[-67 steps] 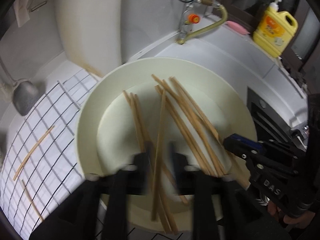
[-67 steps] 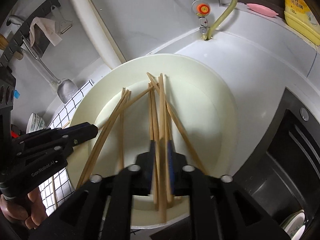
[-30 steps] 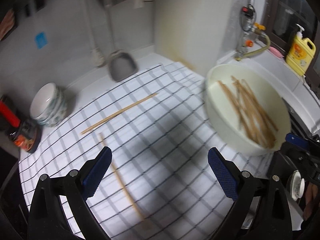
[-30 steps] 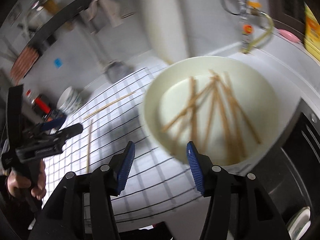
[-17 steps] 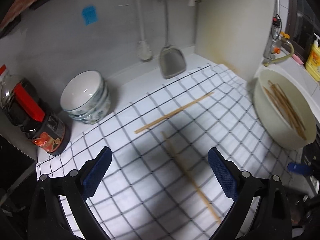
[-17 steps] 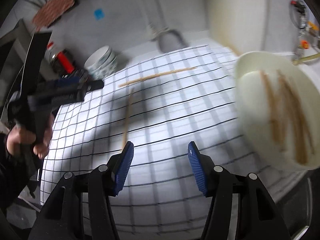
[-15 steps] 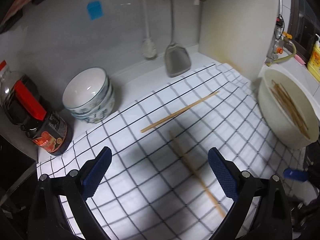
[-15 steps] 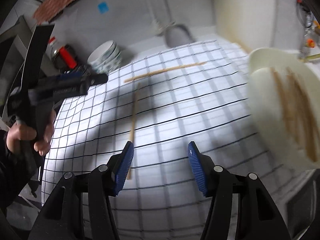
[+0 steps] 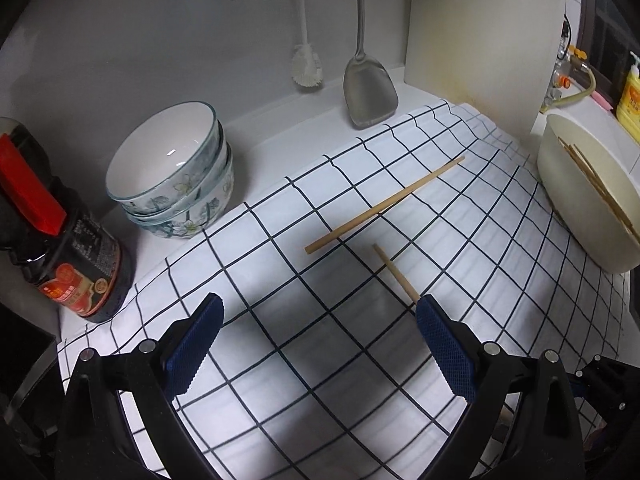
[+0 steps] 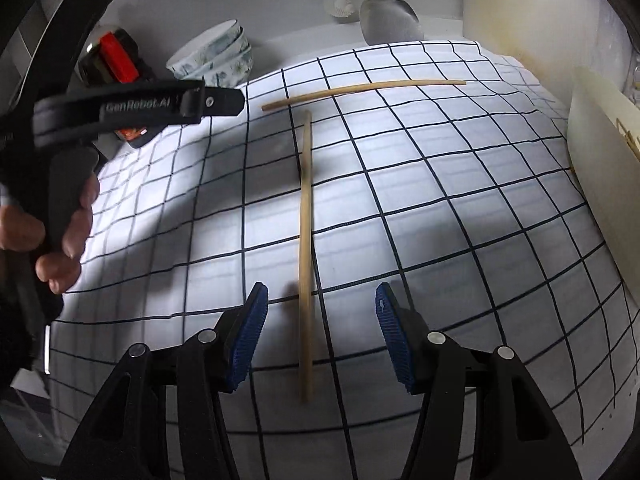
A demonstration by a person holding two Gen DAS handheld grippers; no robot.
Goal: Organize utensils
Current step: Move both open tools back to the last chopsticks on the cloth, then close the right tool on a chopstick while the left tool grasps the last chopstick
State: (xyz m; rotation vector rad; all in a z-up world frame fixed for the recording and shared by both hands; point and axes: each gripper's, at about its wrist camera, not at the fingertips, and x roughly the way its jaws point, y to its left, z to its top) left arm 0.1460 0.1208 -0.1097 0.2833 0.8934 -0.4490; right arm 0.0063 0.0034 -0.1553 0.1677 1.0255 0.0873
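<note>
Two pale wooden chopsticks lie on a white cloth with a dark grid (image 9: 472, 236), which is spread over the counter. Both are thin, plain and light tan. The far chopstick (image 9: 384, 205) lies slantwise across the cloth's middle; the near chopstick (image 10: 306, 256) runs from just short of it toward the cameras, so the two make a rough T with a small gap between them. In the right wrist view the near one's lower end lies between the wide-apart blue pads of the right gripper (image 10: 320, 332), which touch nothing and hold nothing. More chopsticks (image 9: 596, 184) lie in a heap inside a cream basin (image 9: 560, 184) at the cloth's right edge.

The left gripper (image 9: 318, 346) also stands wide open and empty above the cloth; in its own view its right pad (image 9: 444, 352) covers the lower part of the near chopstick. From the right wrist view it shows side-on as a black body held in a person's left hand (image 10: 60, 236), and it partly hides a dark sauce bottle with a red cap (image 9: 60, 240). The basin is cut off at the frame edge in both views, so the sticks in it cannot be counted. A stack of bowls (image 9: 176, 176), a metal spatula (image 9: 370, 88) and a white brush (image 9: 306, 68) stand or hang by the wall, their upper ends out of frame
</note>
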